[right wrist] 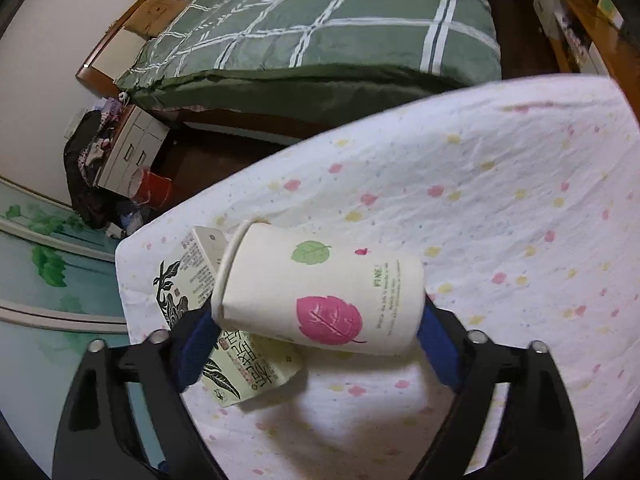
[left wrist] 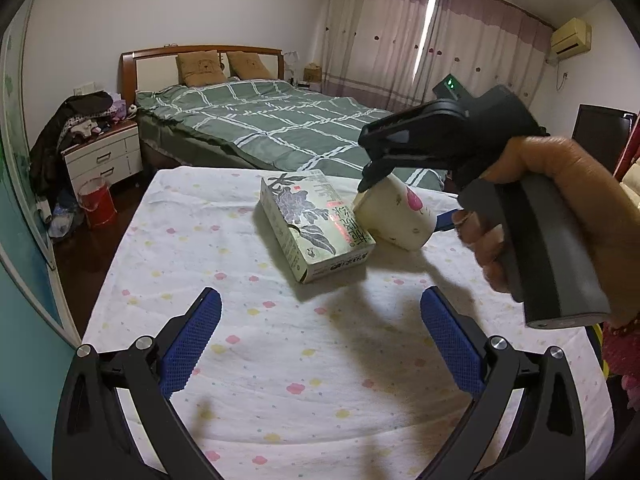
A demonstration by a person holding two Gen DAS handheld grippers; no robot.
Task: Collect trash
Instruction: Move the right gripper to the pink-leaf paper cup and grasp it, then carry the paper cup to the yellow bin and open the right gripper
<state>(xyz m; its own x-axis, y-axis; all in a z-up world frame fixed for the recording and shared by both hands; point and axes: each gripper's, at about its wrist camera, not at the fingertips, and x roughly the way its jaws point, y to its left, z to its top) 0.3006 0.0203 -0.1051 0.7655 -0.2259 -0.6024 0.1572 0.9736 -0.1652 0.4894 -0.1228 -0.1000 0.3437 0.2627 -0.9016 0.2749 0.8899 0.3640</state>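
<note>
Right hand-held gripper (right wrist: pixel 316 332), tilted steeply down, clamps paper cup (right wrist: pixel 320 292) endwise; left hand-held gripper (left wrist: pixel 320 340) released.

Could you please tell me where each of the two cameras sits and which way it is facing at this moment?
Left wrist: sits on the left gripper, looking across the cloth-covered table toward the bed; its own fingers stand apart with nothing between them, and a hand holding the right gripper shows.
Right wrist: sits on the right gripper, looking steeply down; its fingers straddle the paper cup, which lies sideways.
Shared: the cup, tea box, table, bed, red bucket.
</note>
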